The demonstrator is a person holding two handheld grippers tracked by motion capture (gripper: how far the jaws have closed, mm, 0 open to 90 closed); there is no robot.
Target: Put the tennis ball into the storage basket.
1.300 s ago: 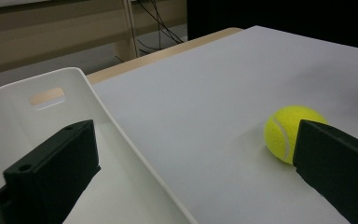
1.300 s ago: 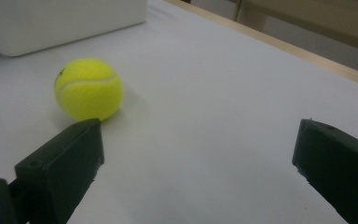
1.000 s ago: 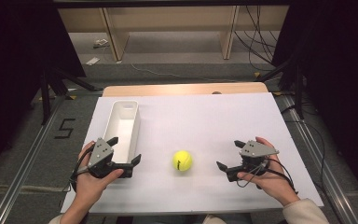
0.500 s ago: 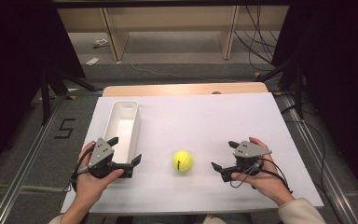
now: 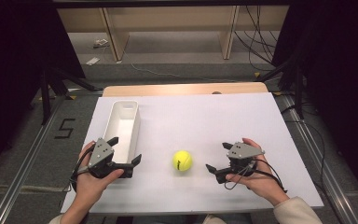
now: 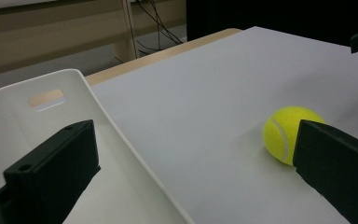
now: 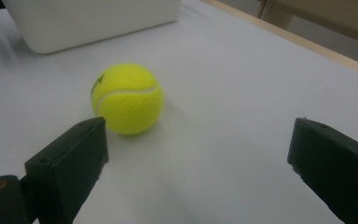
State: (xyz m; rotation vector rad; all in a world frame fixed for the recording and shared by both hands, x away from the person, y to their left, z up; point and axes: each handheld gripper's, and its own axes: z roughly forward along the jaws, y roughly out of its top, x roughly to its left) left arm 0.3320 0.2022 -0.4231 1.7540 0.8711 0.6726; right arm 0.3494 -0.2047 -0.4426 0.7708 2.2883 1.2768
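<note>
The right gripper, held in the person's right hand at the near side of the white table sheet, pointed toward the fuzzy yellow-green tennis ball. Its jaws stood wide apart and had just been closing a little, with nothing between them. In the right gripper view the ball lay just ahead of the jaw tips, closer to the left jaw and touching neither.

The left gripper, in the person's left hand, also gaped open and empty. One jaw sat over the near end of the long white plastic bin; the other reached out over the sheet toward the ball. In the left gripper view the ball rested just beyond the right jaw, and the bin ran away from the left jaw.

Beyond both claws lay bare sheet, then the table's pale wooden edge, and farther off a light wooden shelf frame on the grey floor.
</note>
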